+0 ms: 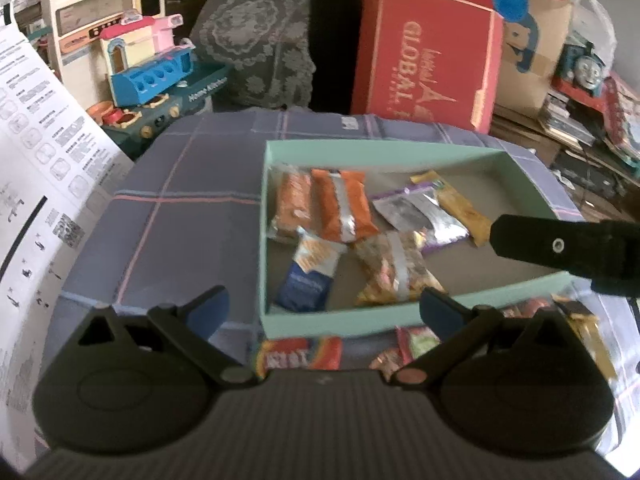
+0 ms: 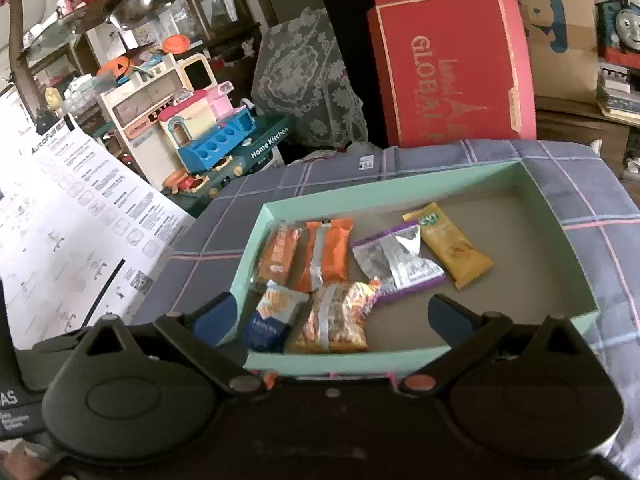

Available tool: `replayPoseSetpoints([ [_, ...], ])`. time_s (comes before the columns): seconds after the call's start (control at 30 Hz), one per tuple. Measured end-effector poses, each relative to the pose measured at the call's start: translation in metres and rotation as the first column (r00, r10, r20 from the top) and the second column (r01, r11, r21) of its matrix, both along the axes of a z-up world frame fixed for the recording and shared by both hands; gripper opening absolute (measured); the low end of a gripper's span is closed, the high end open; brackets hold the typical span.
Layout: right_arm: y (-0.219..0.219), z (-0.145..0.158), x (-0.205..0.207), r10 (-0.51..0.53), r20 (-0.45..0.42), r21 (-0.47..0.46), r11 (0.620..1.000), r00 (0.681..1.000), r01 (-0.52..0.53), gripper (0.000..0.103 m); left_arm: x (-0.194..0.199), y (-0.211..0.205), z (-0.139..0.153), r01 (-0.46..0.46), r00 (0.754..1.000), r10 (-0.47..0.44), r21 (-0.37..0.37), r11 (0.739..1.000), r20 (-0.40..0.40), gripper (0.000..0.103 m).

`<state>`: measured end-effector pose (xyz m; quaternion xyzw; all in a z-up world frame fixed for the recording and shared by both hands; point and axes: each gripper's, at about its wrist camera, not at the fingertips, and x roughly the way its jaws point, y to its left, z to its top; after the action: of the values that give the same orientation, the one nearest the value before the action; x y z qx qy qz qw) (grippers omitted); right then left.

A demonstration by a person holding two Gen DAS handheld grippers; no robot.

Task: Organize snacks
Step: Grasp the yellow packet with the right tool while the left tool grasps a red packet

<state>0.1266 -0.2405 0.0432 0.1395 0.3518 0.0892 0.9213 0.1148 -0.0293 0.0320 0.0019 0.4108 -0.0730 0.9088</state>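
Note:
A mint-green box (image 1: 340,322) (image 2: 256,240) sits on a plaid cloth and holds several snack packets: two orange ones (image 1: 344,204) (image 2: 326,254), a purple-silver one (image 1: 420,210) (image 2: 394,264), a yellow bar (image 1: 460,208) (image 2: 456,252), a blue-white one (image 1: 308,276) (image 2: 272,316) and a mixed orange one (image 1: 390,268) (image 2: 338,316). More packets (image 1: 300,354) lie on the cloth in front of the box. My left gripper (image 1: 324,308) is open and empty above the box's near wall. My right gripper (image 2: 330,316) is open and empty over the box's near end; one of its fingers (image 1: 560,246) shows in the left wrist view.
The plaid cloth (image 1: 180,216) (image 2: 600,208) covers the table. A printed sheet (image 1: 36,152) (image 2: 72,220) stands at the left. A red box (image 1: 428,60) (image 2: 452,68) and a toy kitchen (image 1: 140,64) (image 2: 212,128) stand behind the table.

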Motion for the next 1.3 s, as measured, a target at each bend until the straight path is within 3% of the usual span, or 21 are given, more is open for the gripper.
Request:
replayPoseSetpoints([
  [0.3,-0.032,-0.012,-0.045,-0.043,-0.023,0.008,0.999,0.999,0.043,0.103,-0.031,-0.018,-0.006,0.053,0.998,-0.053,-0.007,0.999,-0.032,0.103],
  [0.5,-0.077,-0.020,-0.067,-0.137,-0.040,0.021,0.990,0.990,0.138,0.103,-0.039,-0.044,-0.014,0.107,0.992,-0.108,-0.017,0.994,-0.062,0.103],
  [0.9,-0.156,-0.059,-0.093,-0.314,-0.094,0.069,0.945,0.945,0.320,0.102,-0.036,-0.103,-0.035,0.219,0.973,-0.213,0.061,0.974,-0.093,0.103],
  [1.03,-0.159,-0.078,-0.086,-0.315,-0.121,0.063,0.944,0.941,0.324,0.083,-0.031,-0.112,-0.043,0.235,0.967,-0.225,0.081,0.969,-0.117,0.103],
  [1.17,-0.153,-0.093,-0.074,-0.311,-0.143,0.039,0.947,0.940,0.320,0.075,-0.025,-0.116,-0.049,0.238,0.966,-0.225,0.100,0.966,-0.128,0.103],
  [1.27,-0.151,-0.102,-0.069,-0.303,-0.153,0.022,0.950,0.940,0.310,0.059,-0.020,-0.119,-0.052,0.239,0.965,-0.223,0.107,0.965,-0.139,0.103],
  [1.3,-0.151,-0.104,-0.069,-0.304,-0.151,0.006,0.951,0.940,0.309,0.050,-0.018,-0.121,-0.054,0.240,0.964,-0.224,0.110,0.964,-0.143,0.103],
])
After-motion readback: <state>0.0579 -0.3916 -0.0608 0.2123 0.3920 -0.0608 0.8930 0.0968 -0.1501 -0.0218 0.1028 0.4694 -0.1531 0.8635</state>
